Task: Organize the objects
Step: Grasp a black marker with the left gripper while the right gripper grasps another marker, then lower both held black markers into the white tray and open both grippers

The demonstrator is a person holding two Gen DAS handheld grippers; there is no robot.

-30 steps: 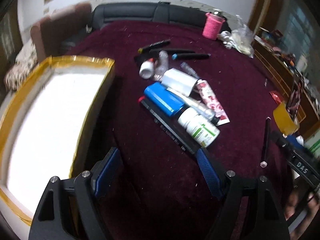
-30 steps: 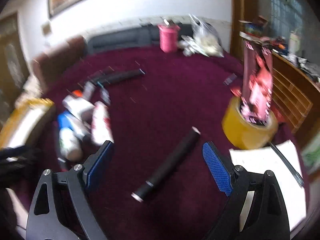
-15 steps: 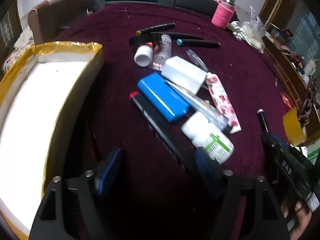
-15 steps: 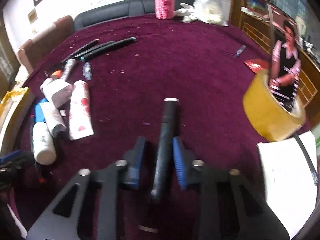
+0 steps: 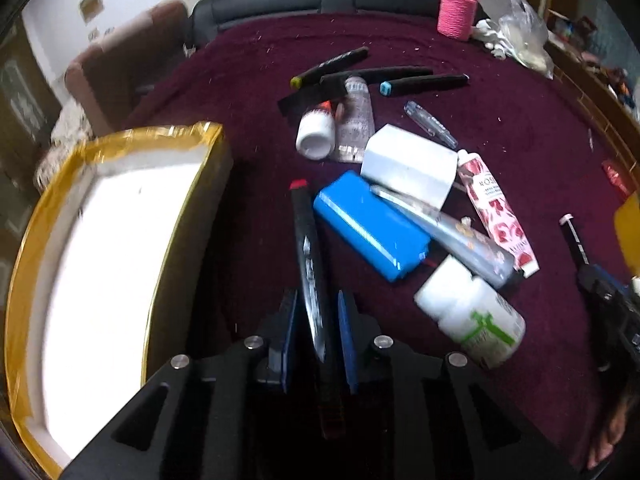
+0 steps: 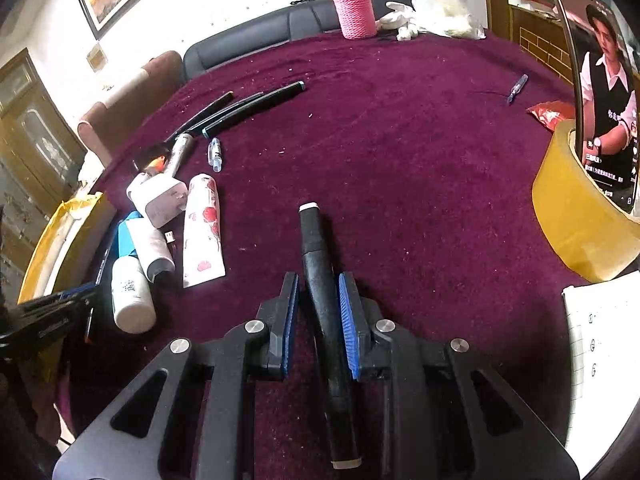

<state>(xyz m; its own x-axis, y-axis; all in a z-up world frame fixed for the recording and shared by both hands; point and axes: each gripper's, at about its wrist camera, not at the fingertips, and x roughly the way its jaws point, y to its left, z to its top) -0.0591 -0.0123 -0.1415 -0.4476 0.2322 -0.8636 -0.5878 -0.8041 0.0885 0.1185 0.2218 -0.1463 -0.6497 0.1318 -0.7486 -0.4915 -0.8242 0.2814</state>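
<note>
Both claws are clamping now — my left gripper (image 5: pixel 317 316), just closing, is pinching the red-capped marker (image 5: pixel 310 264) beside the yellow-edged box (image 5: pixel 120 240); my right gripper (image 6: pixel 318 308) is gripping the black pen (image 6: pixel 320 280) on the maroon cloth (image 6: pixel 400 140) — both ready for lifting.

We see open maroon cloth (image 6: pixel 400 140) across the table's middle. A cluster of bottles (image 5: pixel 400 208) (tightly packed) crowds the gold-edged box (image 5: pixel 120 240), while a tape roll (image 6: pixel 576 216) blocks the right edge.
</note>
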